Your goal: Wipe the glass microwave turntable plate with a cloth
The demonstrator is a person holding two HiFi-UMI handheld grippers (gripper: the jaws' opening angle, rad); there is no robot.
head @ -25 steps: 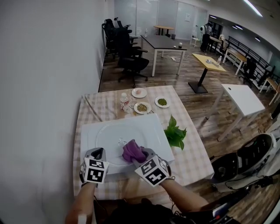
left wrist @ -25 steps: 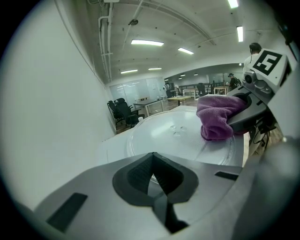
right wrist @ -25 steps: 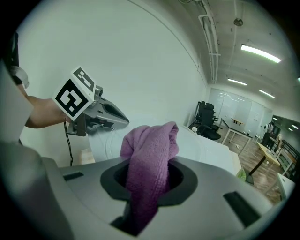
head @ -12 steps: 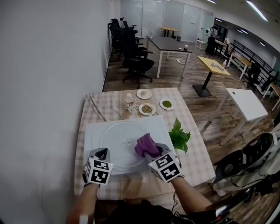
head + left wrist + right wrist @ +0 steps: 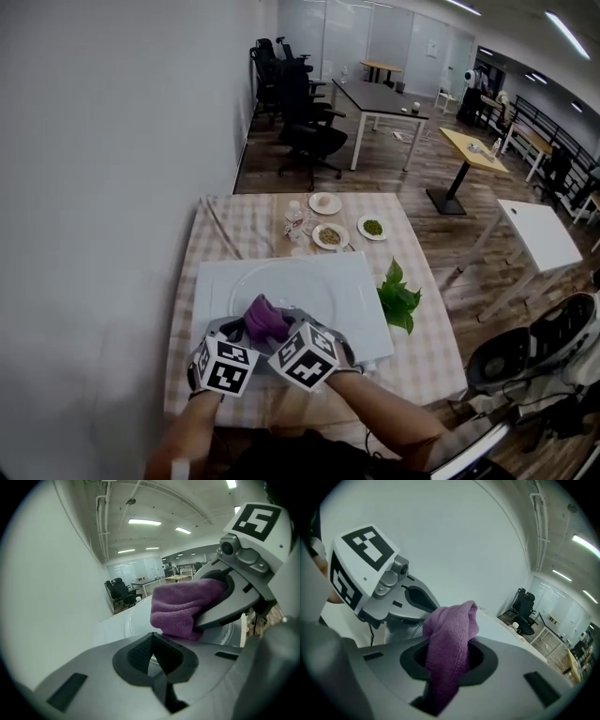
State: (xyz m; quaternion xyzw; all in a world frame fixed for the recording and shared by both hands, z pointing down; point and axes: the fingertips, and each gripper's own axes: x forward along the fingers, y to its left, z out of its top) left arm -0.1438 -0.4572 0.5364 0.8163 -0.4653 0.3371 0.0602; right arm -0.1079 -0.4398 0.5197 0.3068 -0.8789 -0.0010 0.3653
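On a checked table (image 5: 234,225) beside a blank wall, a white board (image 5: 361,319) carries the round glass plate (image 5: 295,279), which lies flat at the board's middle with its near rim under the tools. The person's two arms come in from the near edge and meet at the plate's near-left rim, so the marker cubes sit just beside each other. The right gripper (image 5: 445,677) is clamped on a bunched purple cloth (image 5: 265,321), the wad standing up out of the jaws and pressed at the glass. The left gripper (image 5: 157,667) rests at the same rim with its jaws drawn together. A pale sliver shows in their notch, but it cannot be told if that is the plate's edge. From the cloth, nearly all of the glass stretches away and to the right, toward the leaves (image 5: 400,298) and the small dishes (image 5: 330,234) at the far end. A wiping stroke from here would likely run outward and rightward, away from the left gripper, which is the nearer tool for steadying the rim.
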